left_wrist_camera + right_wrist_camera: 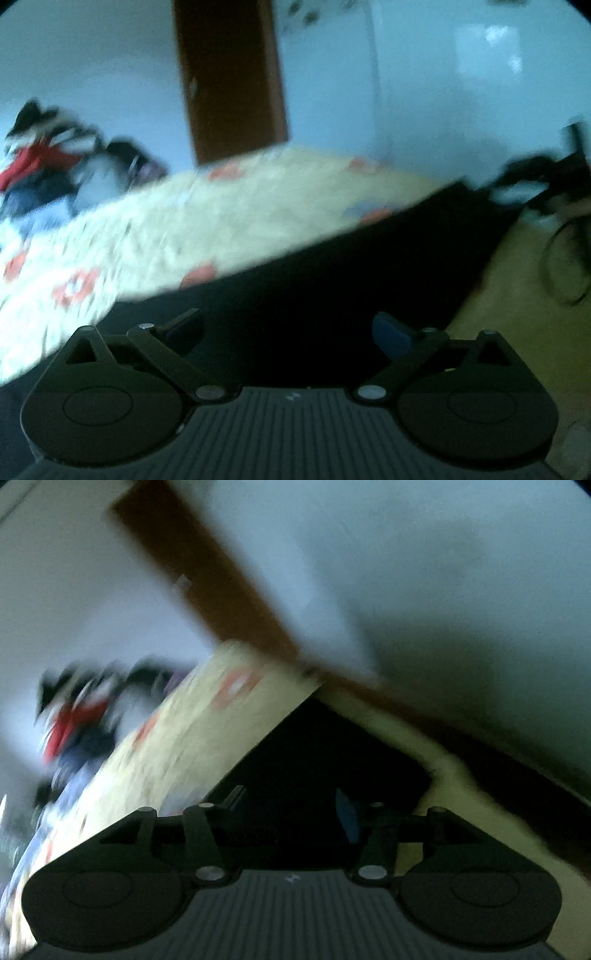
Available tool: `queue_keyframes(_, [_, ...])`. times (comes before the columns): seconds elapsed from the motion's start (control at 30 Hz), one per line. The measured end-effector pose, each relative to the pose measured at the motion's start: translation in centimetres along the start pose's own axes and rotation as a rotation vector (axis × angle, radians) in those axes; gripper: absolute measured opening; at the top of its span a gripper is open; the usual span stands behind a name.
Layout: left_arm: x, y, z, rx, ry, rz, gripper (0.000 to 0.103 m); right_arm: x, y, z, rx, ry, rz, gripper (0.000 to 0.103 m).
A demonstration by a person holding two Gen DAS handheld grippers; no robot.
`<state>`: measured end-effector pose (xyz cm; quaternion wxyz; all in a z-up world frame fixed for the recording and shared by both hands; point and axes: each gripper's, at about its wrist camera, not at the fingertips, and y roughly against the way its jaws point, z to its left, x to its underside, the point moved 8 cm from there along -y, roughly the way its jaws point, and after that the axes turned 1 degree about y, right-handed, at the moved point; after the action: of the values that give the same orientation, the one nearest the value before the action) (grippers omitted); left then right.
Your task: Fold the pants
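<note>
Bedspread [184,221] w/ black pants [332,288], both grippers apparently open.

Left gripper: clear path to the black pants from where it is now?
Probably yes. The left gripper has its fingers spread with the black pants directly ahead on the bedspread; nothing visible lies between. Blur hides whether they touch.

Black ribbed tongs [288,328] (silver screws, blue pad)
</note>
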<state>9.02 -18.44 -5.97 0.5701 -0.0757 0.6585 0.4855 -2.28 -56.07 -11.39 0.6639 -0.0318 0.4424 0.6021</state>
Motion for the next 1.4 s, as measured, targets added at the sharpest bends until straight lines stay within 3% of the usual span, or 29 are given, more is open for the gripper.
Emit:
queue_keyframes(0.1, [1.5, -0.9, 1.9, -0.076, 0.031, 0.037, 0.097, -0.8, 3.1, -2.4, -0.115, -0.219, -0.103, 0.055])
queue_keyframes(0.2, [1.4, -1.0, 3.5, -0.125, 0.077, 0.011, 0.099, 0.2, 3.4, -4.1, -0.24, -0.406, 0.002, 0.055])
queue_keyframes(0.33, [1.8, -1.8, 4.7, -0.16, 0.145, 0.009, 0.099, 2.2, 3.2, -3.9, -0.174, -0.358, 0.068, 0.055])
queue_keyframes(0.5, [3.5, -1.8, 4.8, -0.181, 0.131, 0.027, 0.099, 3.0, 2.6, -3.5, -0.115, -0.324, 0.09, 0.053])
queue_keyframes(0.57, [3.8, -2.2, 4.4, -0.181, 0.123, 0.034, 0.1, 2.6, 2.3, -3.3, -0.105, -0.319, 0.094, 0.06])
queue_keyframes(0.63, [3.8, -2.1, 4.1, -0.186, 0.107, 0.024, 0.101, 2.1, 2.1, -3.2, -0.121, -0.308, 0.082, 0.067])
queue_keyframes(0.83, [4.0, -2.1, 4.1, -0.178, 0.097, 0.033, 0.103, 0.0, 0.1, -2.8, -0.093, -0.203, 0.0, 0.066])
queue_keyframes(0.87, [4.1, -2.2, 4.2, -0.174, 0.104, 0.036, 0.103, -0.3, -0.6, -2.6, -0.083, -0.185, -0.009, 0.054])
queue_keyframes(0.9, [4.1, -2.2, 4.3, -0.169, 0.113, 0.039, 0.103, -0.4, -0.8, -2.7, -0.071, -0.171, 0.0, 0.02])
queue_keyframes(0.93, [4.1, -2.3, 4.4, -0.162, 0.125, 0.041, 0.103, -0.3, -1.6, -2.6, -0.061, -0.17, 0.013, 0.007])
queue_keyframes(1.0, [4.2, -2.2, 4.7, -0.154, 0.146, 0.042, 0.103, -0.3, -1.6, -2.2, -0.091, -0.179, 0.0, 0.006])
queue_keyframes(1.1, [4.1, -1.9, 5.0, -0.18, 0.162, 0.037, 0.103, -0.5, -0.3, 1.0, -0.119, -0.042, -0.035, 0.006])
queue_keyframes(1.27, [3.3, -0.5, 5.4, -0.228, 0.135, -0.003, 0.103, 1.0, 1.8, 10.0, -0.258, 0.187, -0.042, 0.006])
queue_keyframes(1.4, [3.2, 0.8, 5.9, -0.293, 0.076, -0.02, 0.103, 4.7, 2.4, 17.4, -0.413, 0.299, 0.023, 0.006])
